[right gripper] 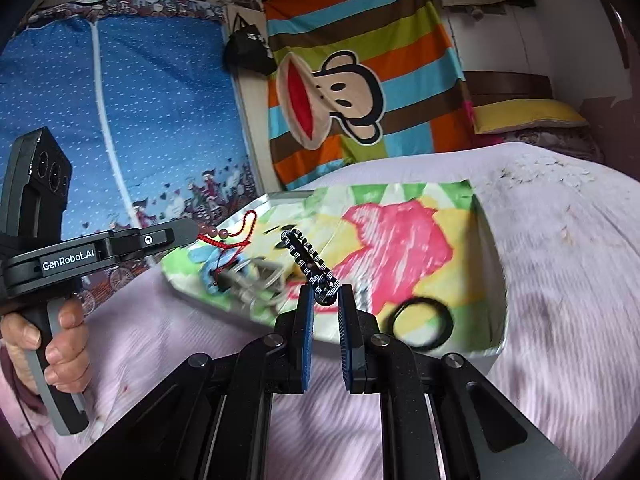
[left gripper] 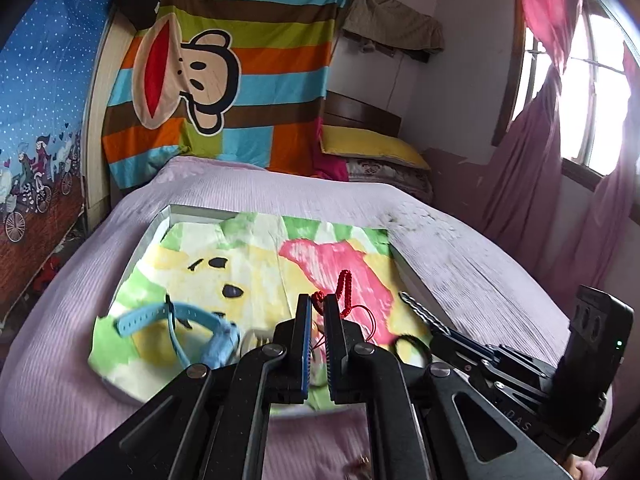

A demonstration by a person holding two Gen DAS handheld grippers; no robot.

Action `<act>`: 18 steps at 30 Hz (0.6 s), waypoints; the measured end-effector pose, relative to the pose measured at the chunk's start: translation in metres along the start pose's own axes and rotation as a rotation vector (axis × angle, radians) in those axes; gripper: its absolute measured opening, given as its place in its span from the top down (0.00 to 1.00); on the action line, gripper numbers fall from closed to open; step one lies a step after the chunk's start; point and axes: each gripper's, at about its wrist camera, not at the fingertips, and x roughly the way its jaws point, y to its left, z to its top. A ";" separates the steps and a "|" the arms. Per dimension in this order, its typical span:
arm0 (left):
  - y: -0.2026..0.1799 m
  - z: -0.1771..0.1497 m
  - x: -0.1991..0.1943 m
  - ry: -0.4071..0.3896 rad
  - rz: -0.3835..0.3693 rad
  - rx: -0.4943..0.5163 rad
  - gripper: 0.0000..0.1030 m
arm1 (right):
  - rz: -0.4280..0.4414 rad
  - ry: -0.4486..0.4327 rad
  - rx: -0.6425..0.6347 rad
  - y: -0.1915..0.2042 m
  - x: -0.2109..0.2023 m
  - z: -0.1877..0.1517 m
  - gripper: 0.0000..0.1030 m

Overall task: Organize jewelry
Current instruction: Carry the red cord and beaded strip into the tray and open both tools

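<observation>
Dangling limp and light, the red cord bracelet (left gripper: 345, 292) and striped chain (right gripper: 308, 258) hung pinched by the left gripper (left gripper: 317, 308) and right gripper (right gripper: 325, 300), probably safest held near their knots.

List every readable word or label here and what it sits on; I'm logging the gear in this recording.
"GenRobot.AI": white label on the left hand-held gripper, right wrist view.
"DAS": faint raised letters on the right hand-held gripper, left wrist view; possibly part of a longer word.
Black hanging bag: white characters, too blurred to read.

Striped monkey blanket (left gripper: 224, 80), yellow pillow (left gripper: 372, 146), perhaps pink curtain (left gripper: 536, 184)
</observation>
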 end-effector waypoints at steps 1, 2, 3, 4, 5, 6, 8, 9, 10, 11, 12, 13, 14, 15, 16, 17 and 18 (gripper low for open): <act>0.001 0.004 0.007 0.009 0.009 -0.004 0.94 | -0.010 0.006 0.010 -0.002 0.004 0.005 0.90; 0.001 0.008 0.015 0.021 0.022 -0.006 0.94 | -0.025 0.012 0.018 -0.005 0.009 0.009 0.90; 0.002 0.010 0.020 0.032 0.031 -0.009 0.94 | -0.035 0.015 0.023 -0.007 0.014 0.013 0.90; 0.002 0.012 0.028 0.048 0.042 -0.015 0.94 | -0.042 0.022 0.026 -0.008 0.018 0.016 0.90; 0.002 0.014 0.034 0.064 0.053 -0.020 0.94 | -0.052 0.031 0.033 -0.010 0.023 0.018 0.90; 0.003 0.014 0.039 0.080 0.058 -0.025 0.94 | -0.058 0.041 0.044 -0.012 0.028 0.021 0.90; 0.005 0.013 0.050 0.115 0.077 -0.031 0.94 | -0.066 0.053 0.063 -0.015 0.036 0.024 0.90; 0.005 0.012 0.053 0.127 0.081 -0.031 0.94 | -0.074 0.061 0.065 -0.016 0.040 0.024 0.90; 0.005 0.012 0.057 0.145 0.084 -0.033 0.94 | -0.081 0.072 0.066 -0.017 0.044 0.024 0.90; 0.006 0.011 0.062 0.164 0.087 -0.040 0.94 | -0.085 0.085 0.068 -0.017 0.048 0.023 0.90; 0.006 0.010 0.066 0.179 0.089 -0.045 0.94 | -0.088 0.096 0.069 -0.018 0.052 0.023 0.90; 0.006 0.009 0.070 0.196 0.093 -0.049 0.94 | -0.094 0.111 0.070 -0.019 0.056 0.022 0.90; 0.007 0.008 0.074 0.209 0.101 -0.049 0.94 | -0.098 0.128 0.073 -0.019 0.060 0.021 0.90; 0.007 0.007 0.077 0.218 0.105 -0.048 0.94 | -0.101 0.142 0.077 -0.020 0.064 0.021 0.90; 0.008 0.006 0.079 0.229 0.106 -0.048 0.94 | -0.105 0.155 0.081 -0.023 0.066 0.021 0.90; 0.008 0.005 0.081 0.238 0.105 -0.050 0.94 | -0.108 0.170 0.082 -0.023 0.069 0.020 0.90; 0.008 0.004 0.083 0.244 0.103 -0.053 0.94 | -0.112 0.183 0.081 -0.024 0.072 0.019 0.90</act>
